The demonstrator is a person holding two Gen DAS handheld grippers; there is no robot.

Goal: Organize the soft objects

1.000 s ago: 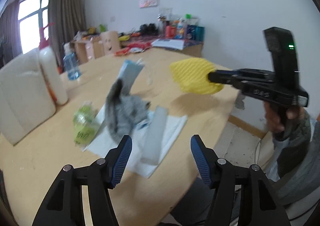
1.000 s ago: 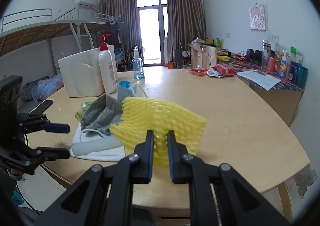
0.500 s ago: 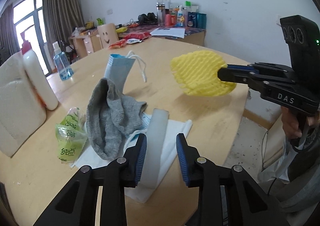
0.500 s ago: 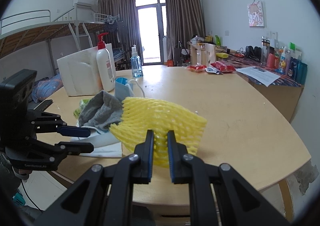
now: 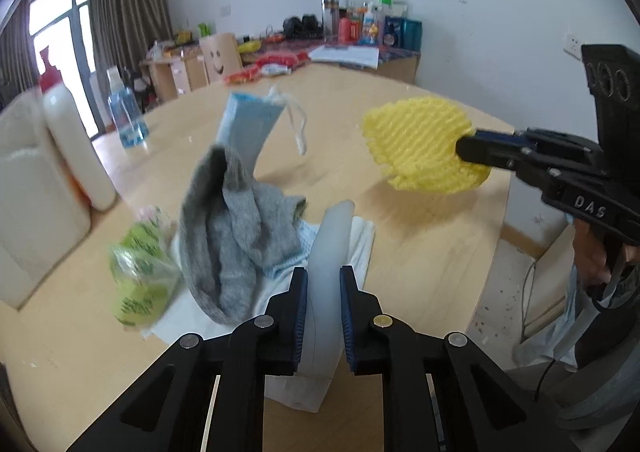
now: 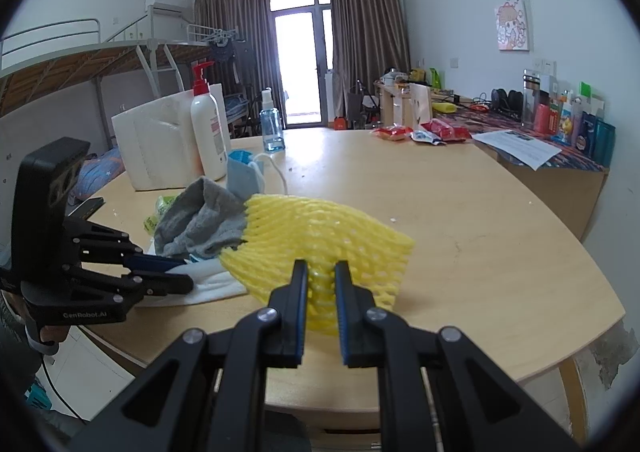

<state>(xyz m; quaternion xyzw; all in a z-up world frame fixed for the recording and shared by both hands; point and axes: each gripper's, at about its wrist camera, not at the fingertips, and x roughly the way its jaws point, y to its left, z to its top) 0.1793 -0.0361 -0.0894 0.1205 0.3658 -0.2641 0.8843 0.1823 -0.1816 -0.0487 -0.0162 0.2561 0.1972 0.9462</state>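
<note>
My left gripper (image 5: pixel 323 284) is shut on a fold of white foam sheet (image 5: pixel 330 248) at the near table edge; it also shows in the right wrist view (image 6: pixel 180 276). A grey sock (image 5: pixel 236 228) lies heaped on the sheet, with a blue face mask (image 5: pixel 248 127) behind it and a green plastic bag (image 5: pixel 140 272) to its left. My right gripper (image 6: pixel 321 284) is shut on a yellow foam net (image 6: pixel 320 244) and holds it above the table, right of the pile; the net also shows in the left wrist view (image 5: pixel 420 143).
A white tissue pack (image 6: pixel 156 143), a lotion pump bottle (image 6: pixel 208 127) and a small blue spray bottle (image 6: pixel 272 127) stand at the table's far left. Red snack packets (image 6: pixel 416 131) lie at the far edge. A cluttered side desk (image 6: pixel 552 123) runs along the right wall.
My left gripper moved forward and closed onto the white foam sheet fold. The right gripper kept holding the yellow net almost still.
</note>
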